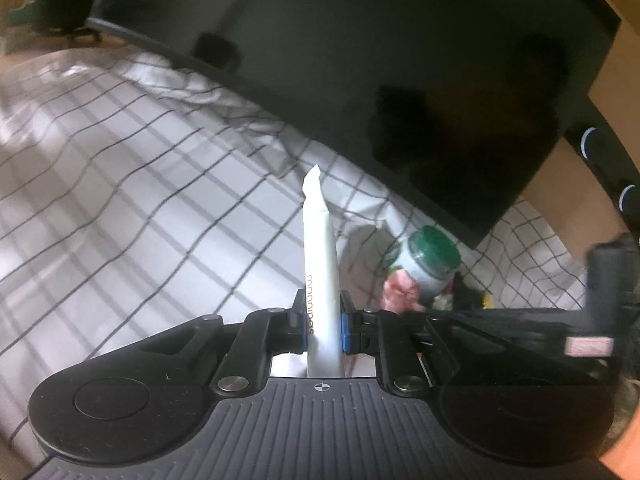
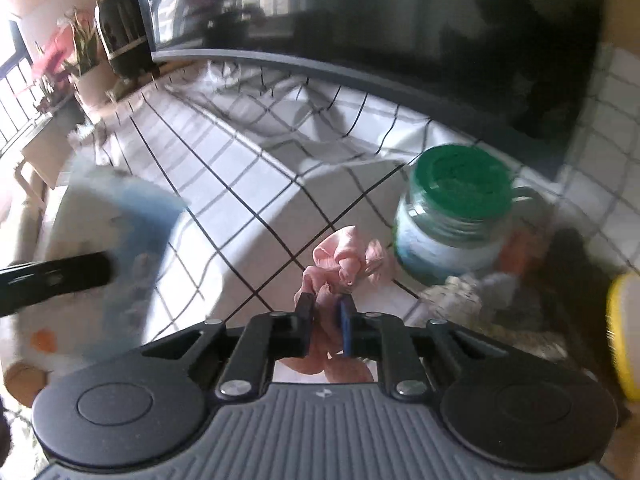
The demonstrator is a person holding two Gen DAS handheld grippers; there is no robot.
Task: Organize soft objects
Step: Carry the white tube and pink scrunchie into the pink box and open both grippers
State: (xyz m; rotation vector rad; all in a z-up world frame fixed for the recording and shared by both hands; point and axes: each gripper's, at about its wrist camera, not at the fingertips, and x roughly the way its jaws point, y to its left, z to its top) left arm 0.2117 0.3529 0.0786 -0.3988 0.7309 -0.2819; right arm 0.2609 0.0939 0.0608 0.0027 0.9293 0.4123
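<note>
My left gripper (image 1: 321, 312) is shut on a flat white tissue packet (image 1: 320, 264) with brown lettering, held edge-on above the checked cloth (image 1: 120, 184). My right gripper (image 2: 326, 320) is shut on a pink scrunchie (image 2: 344, 260), which bunches up past the fingertips. The scrunchie also shows in the left wrist view (image 1: 400, 288), beside a glass jar with a green lid (image 1: 430, 264). In the right wrist view the blurred packet (image 2: 124, 220) and the left gripper's dark finger (image 2: 56, 276) appear at the left.
The green-lidded jar (image 2: 456, 216) stands just right of the scrunchie. A heap of fabric items (image 2: 500, 288) and a yellow-rimmed object (image 2: 624, 332) lie at the right. A large dark screen (image 1: 360, 72) rises behind the cloth-covered table. Plants (image 2: 80, 52) stand far left.
</note>
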